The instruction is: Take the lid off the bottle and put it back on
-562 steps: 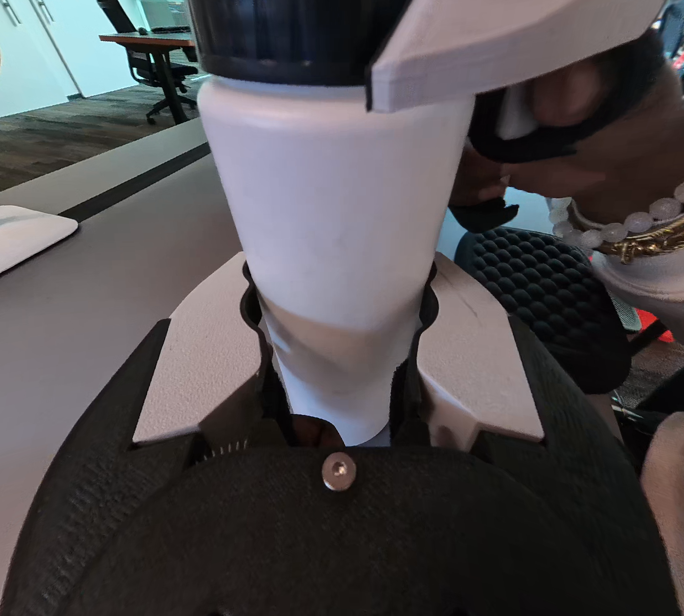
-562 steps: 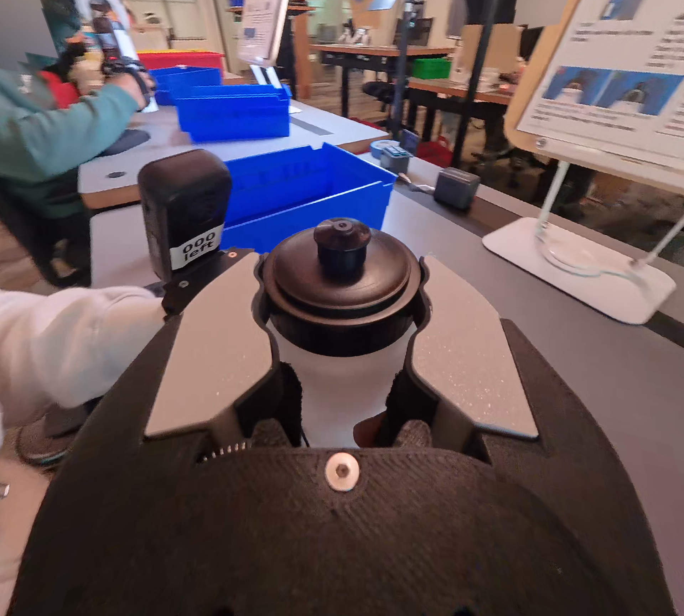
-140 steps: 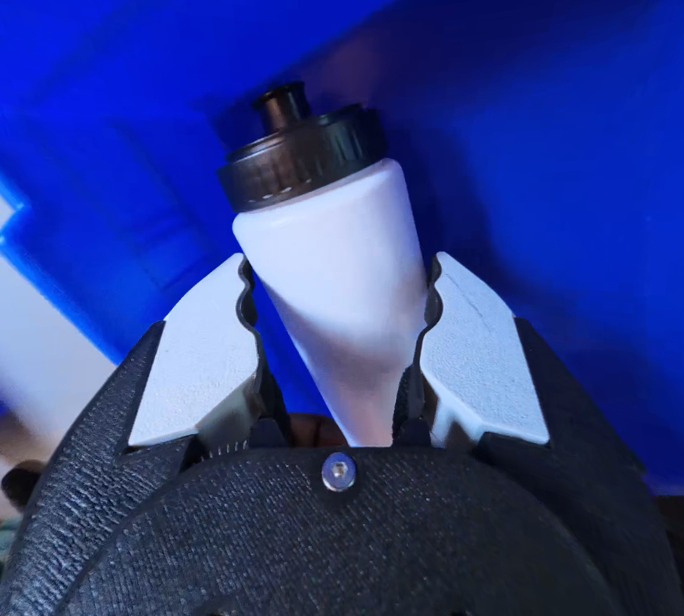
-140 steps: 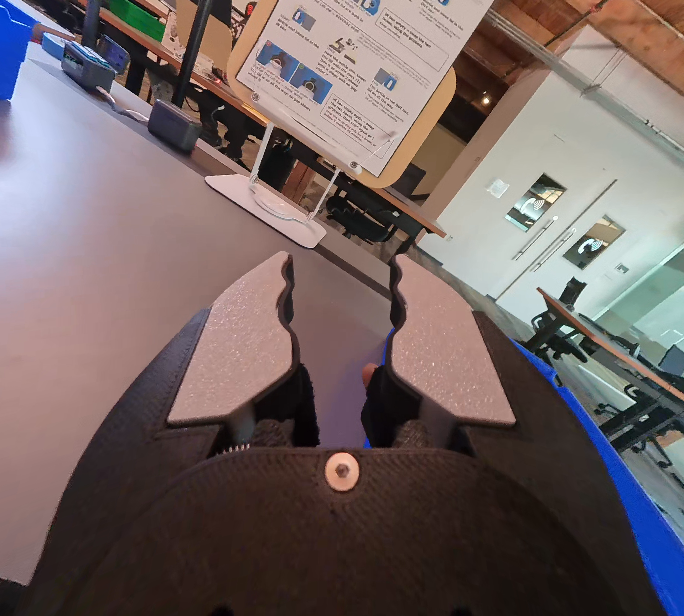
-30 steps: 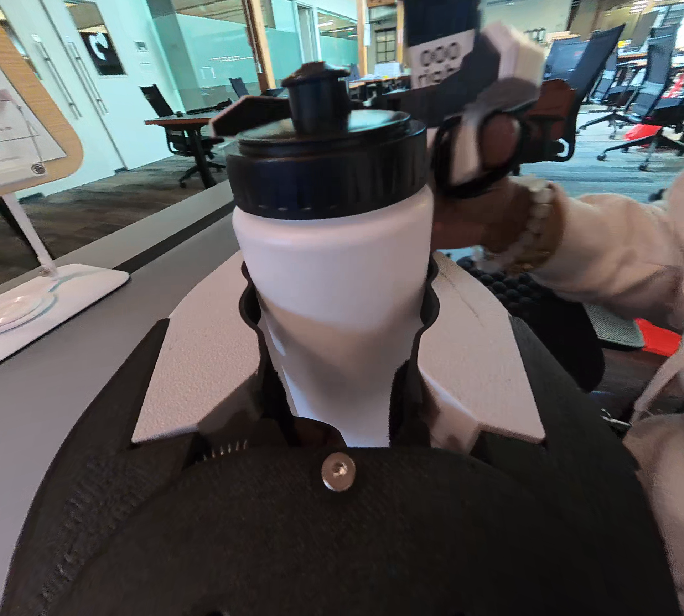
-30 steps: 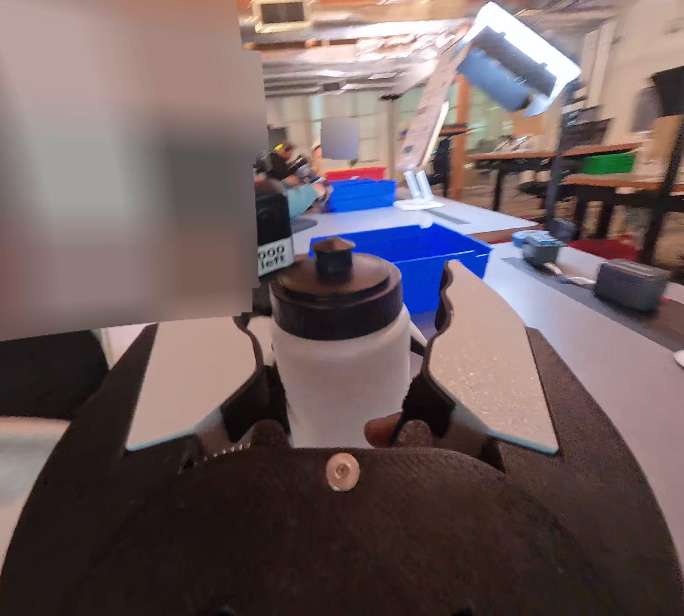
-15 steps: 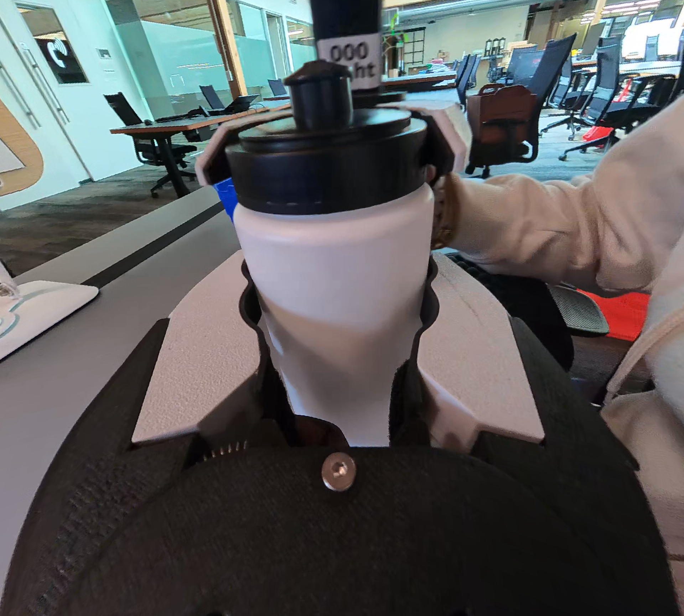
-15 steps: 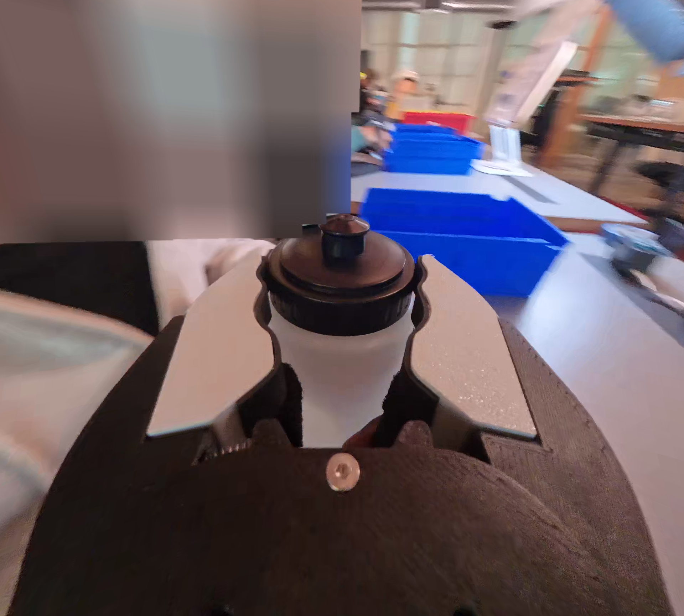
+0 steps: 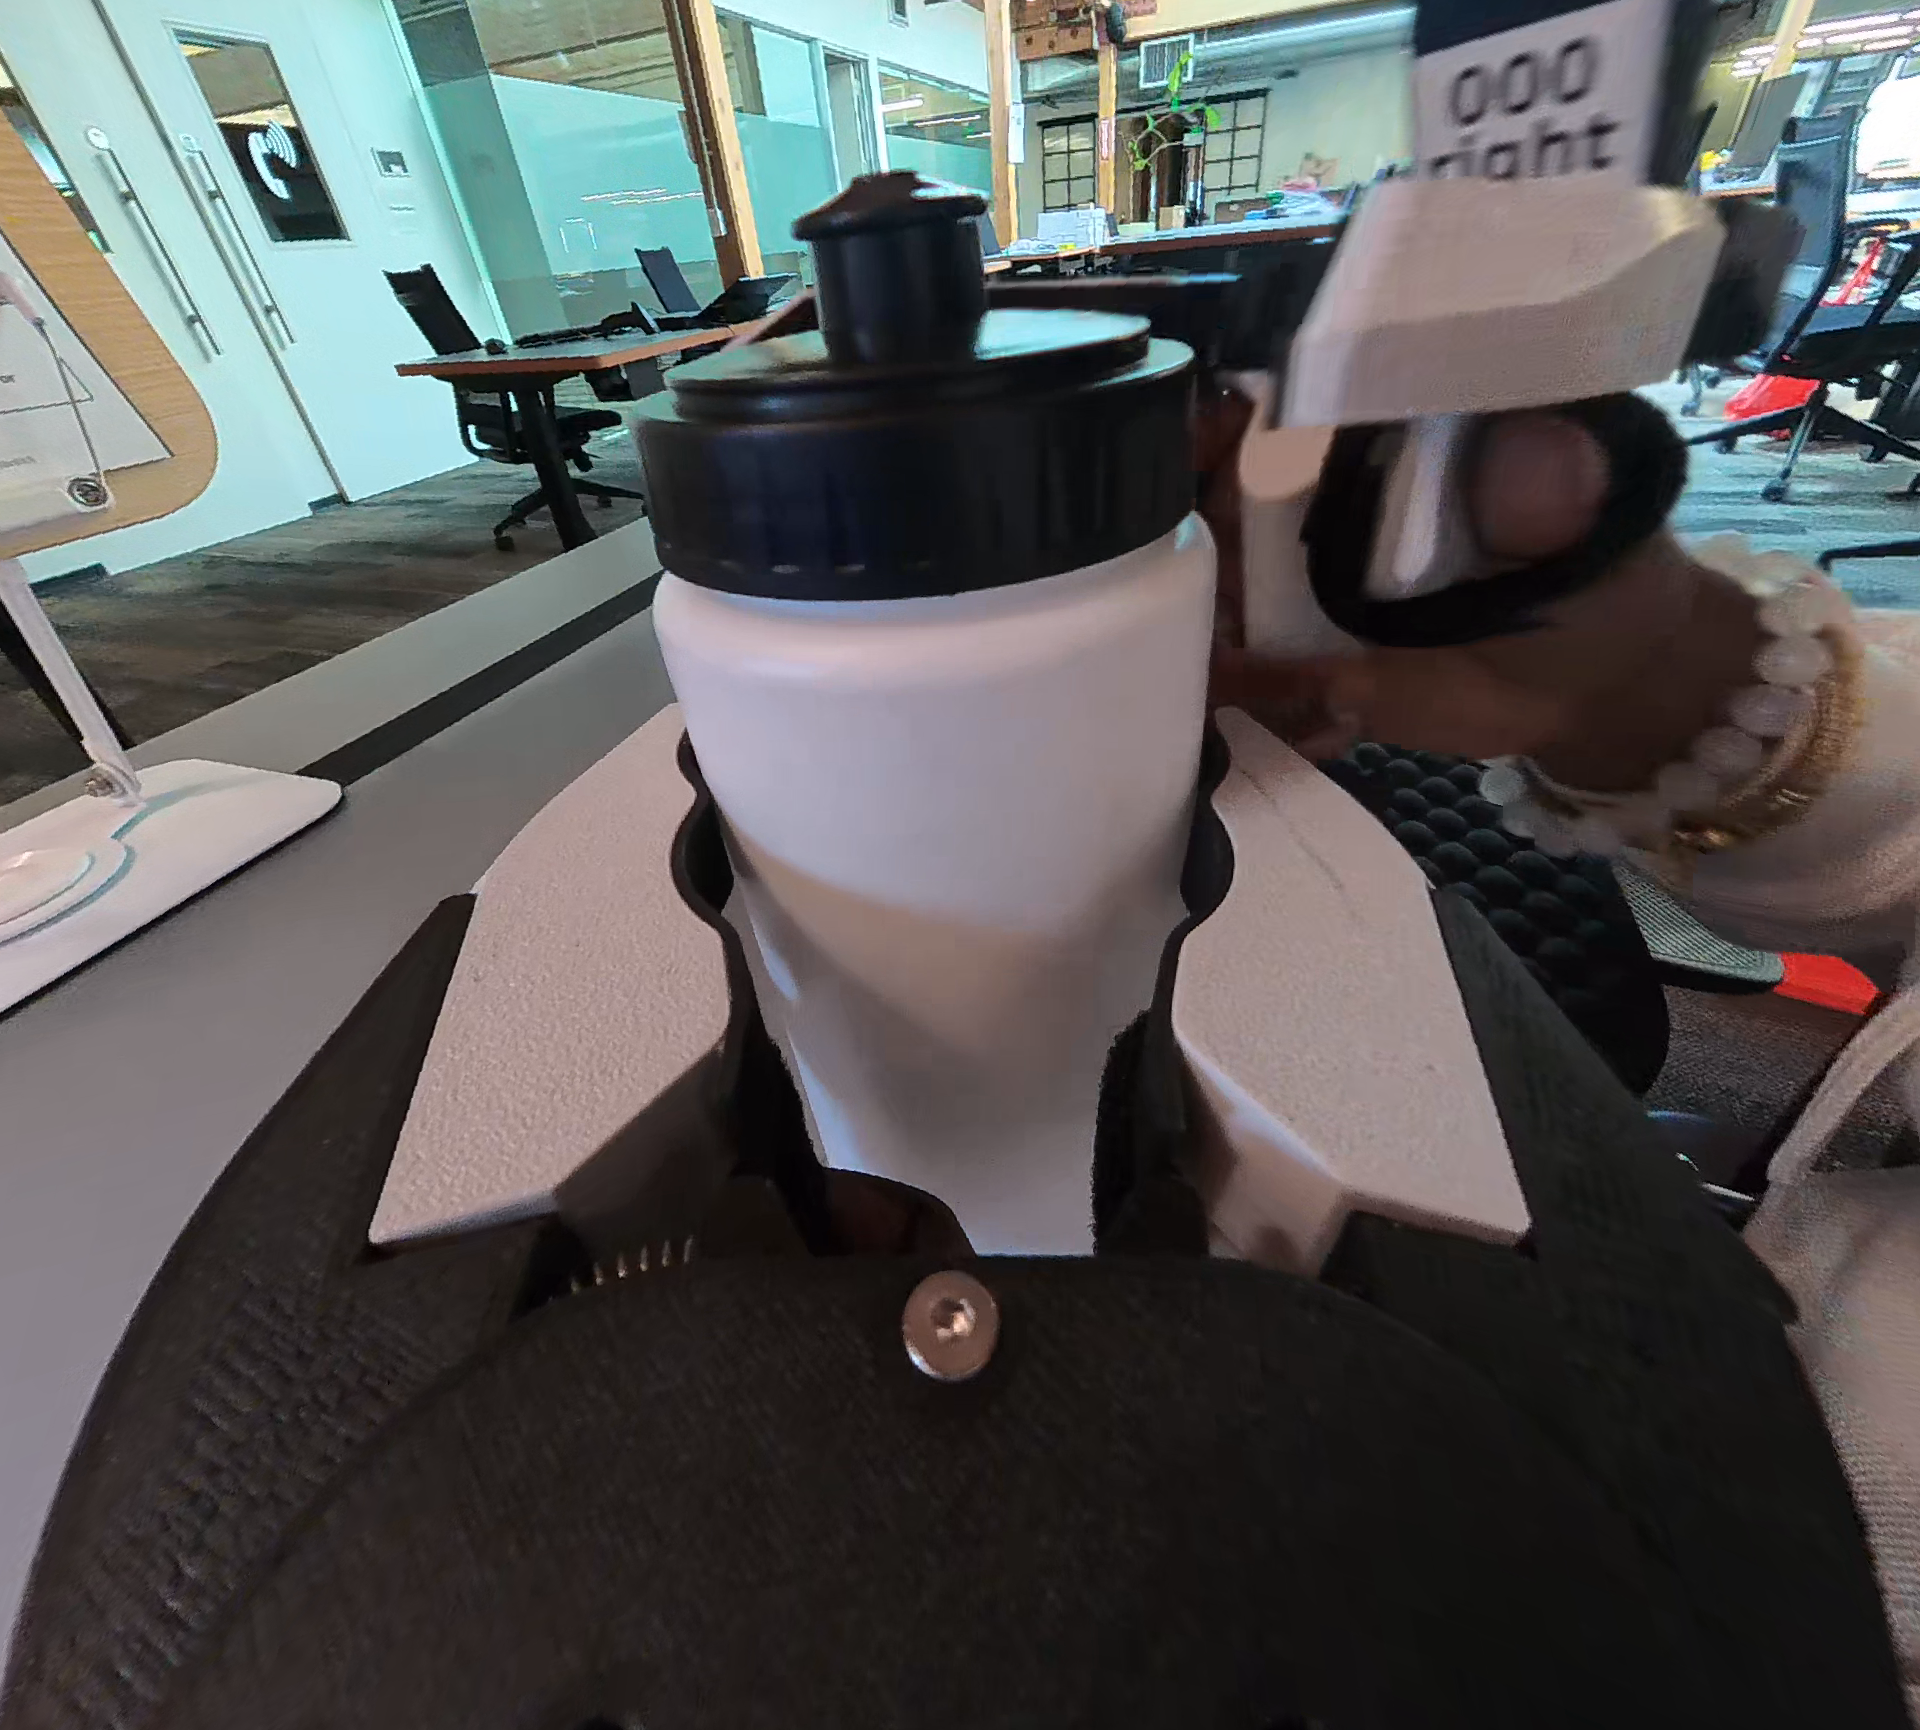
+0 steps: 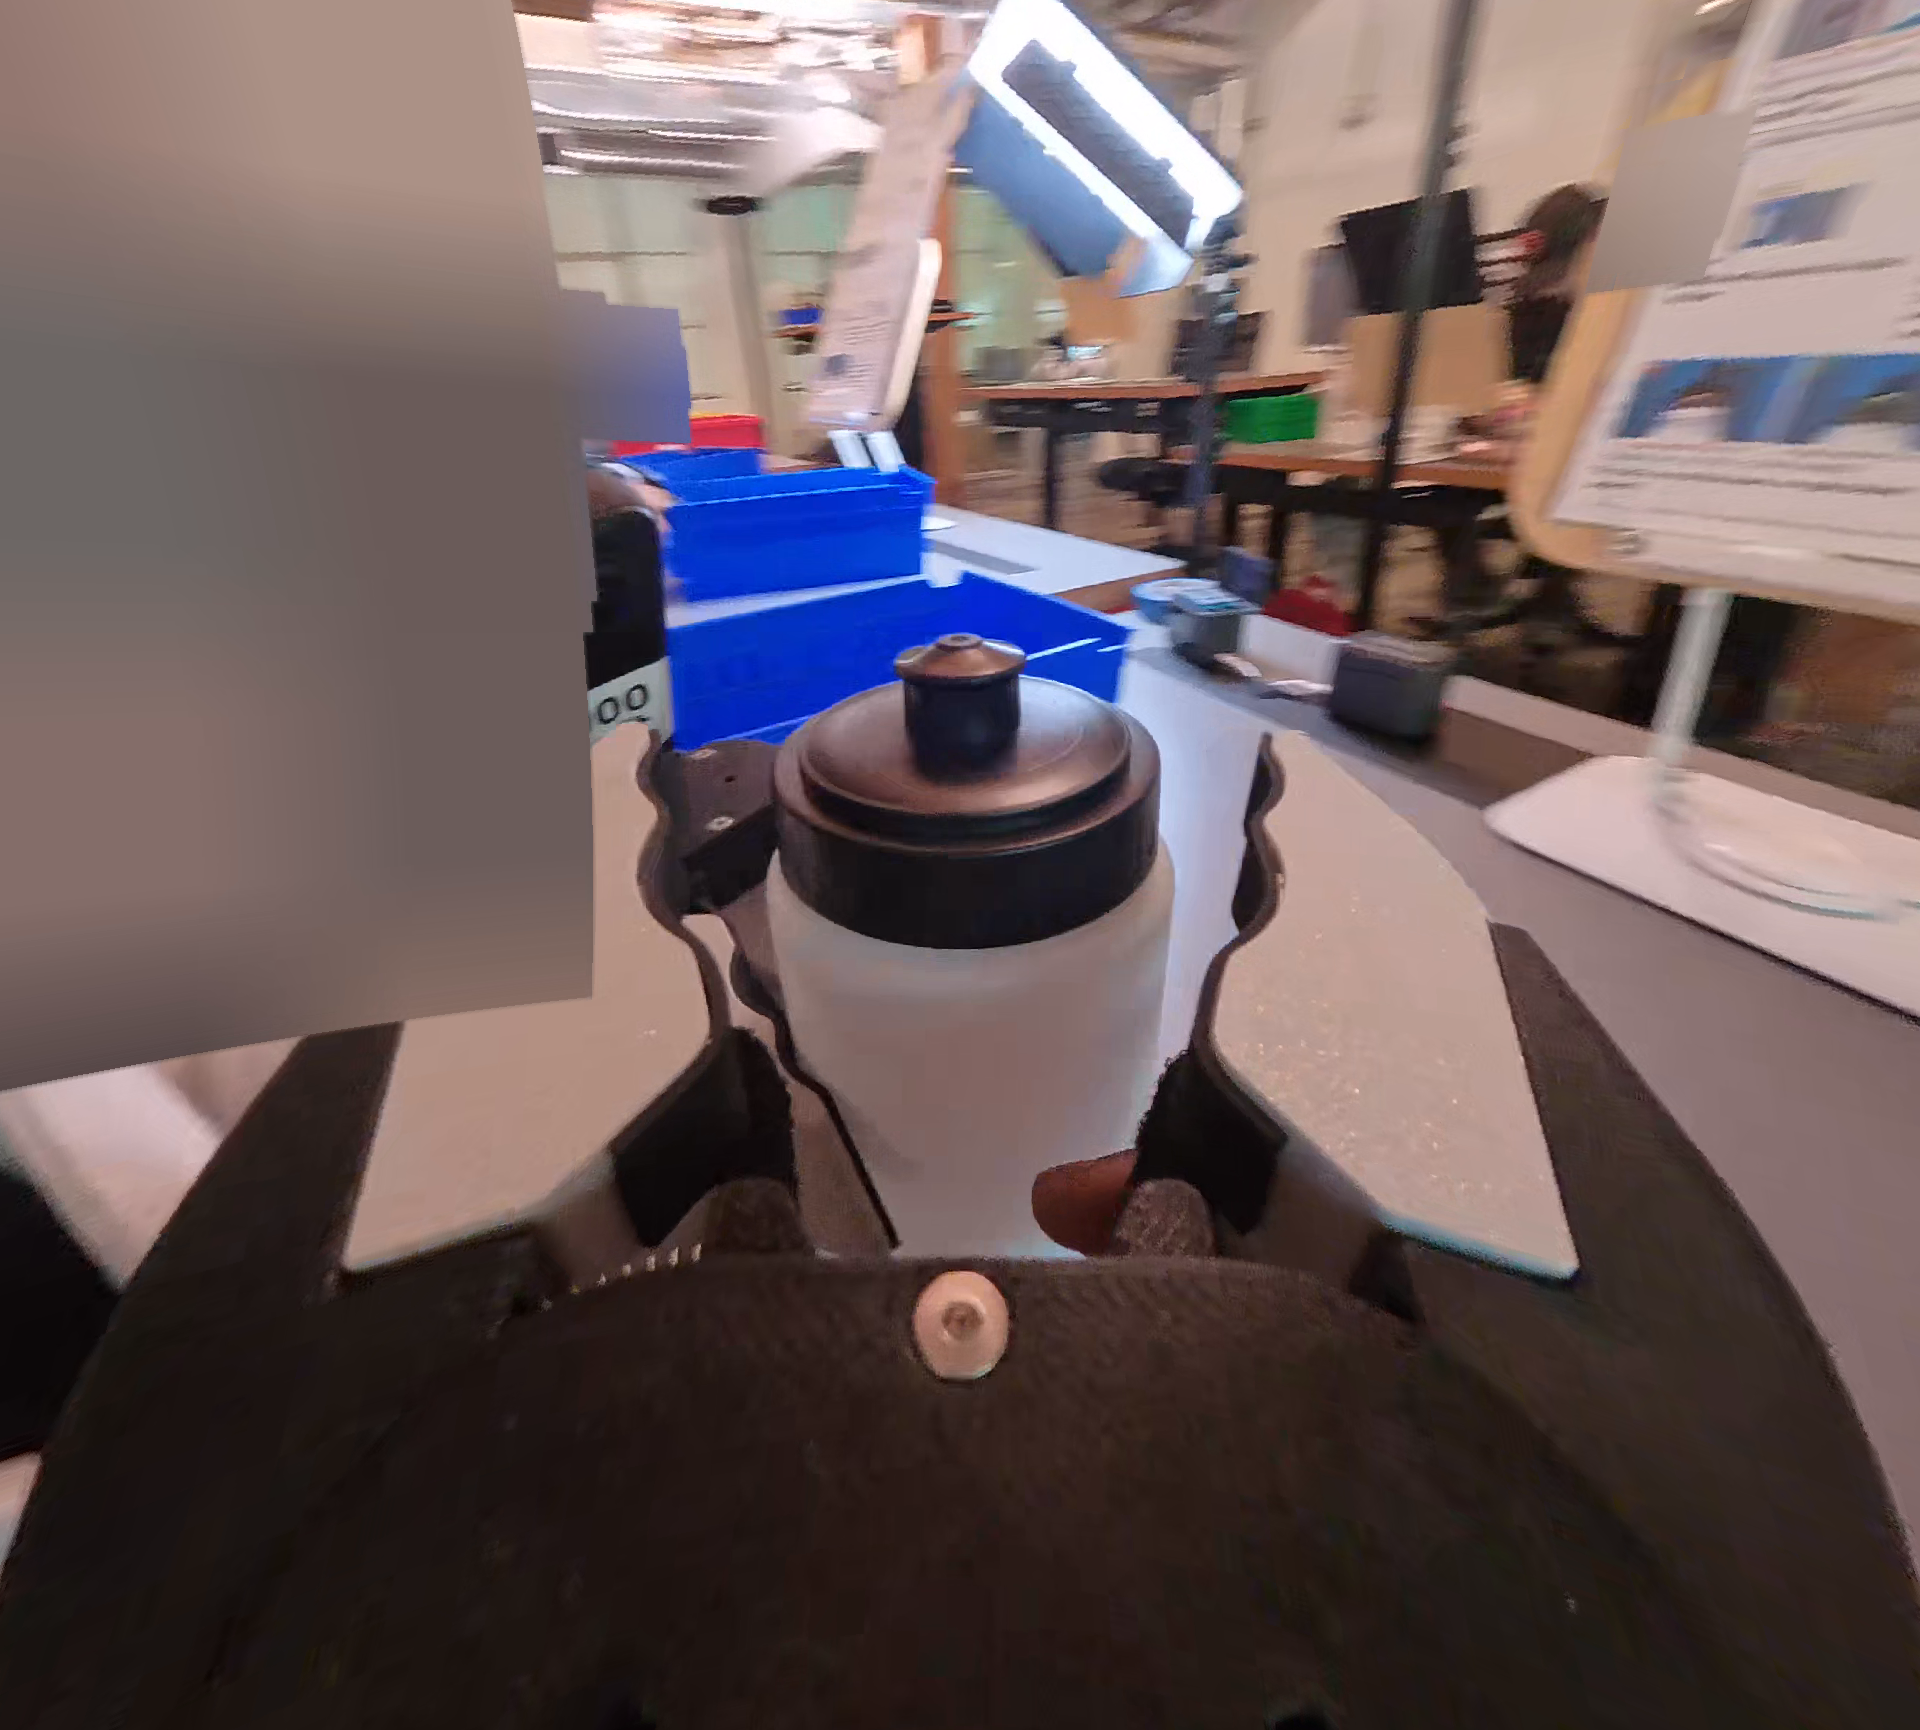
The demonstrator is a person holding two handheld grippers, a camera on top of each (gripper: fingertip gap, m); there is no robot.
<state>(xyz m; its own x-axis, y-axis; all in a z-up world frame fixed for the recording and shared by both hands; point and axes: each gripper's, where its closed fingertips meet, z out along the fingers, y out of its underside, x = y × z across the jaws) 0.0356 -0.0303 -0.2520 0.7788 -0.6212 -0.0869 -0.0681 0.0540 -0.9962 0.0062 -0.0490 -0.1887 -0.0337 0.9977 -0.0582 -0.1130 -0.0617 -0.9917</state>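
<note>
Two grippers on one white plastic bottle [image 9: 940, 766] with black ribbed screw lid [image 9: 914, 475] seated on top. Left gripper [image 9: 948, 859] clamped round the bottle body, held upright above grey tabletop [image 9: 187, 1036]. Right gripper [image 10: 956, 859] spread wide either side of the lid, clear of it; blue plastic bin [image 10: 883, 652] at twelve o'clock behind.

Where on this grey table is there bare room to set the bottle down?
Free: the grey table between the blue bin and the sign stand's white base. Crowded: the far edge by the small grey boxes, and around the bottle, where the left gripper grips and the right gripper hovers open.
</note>
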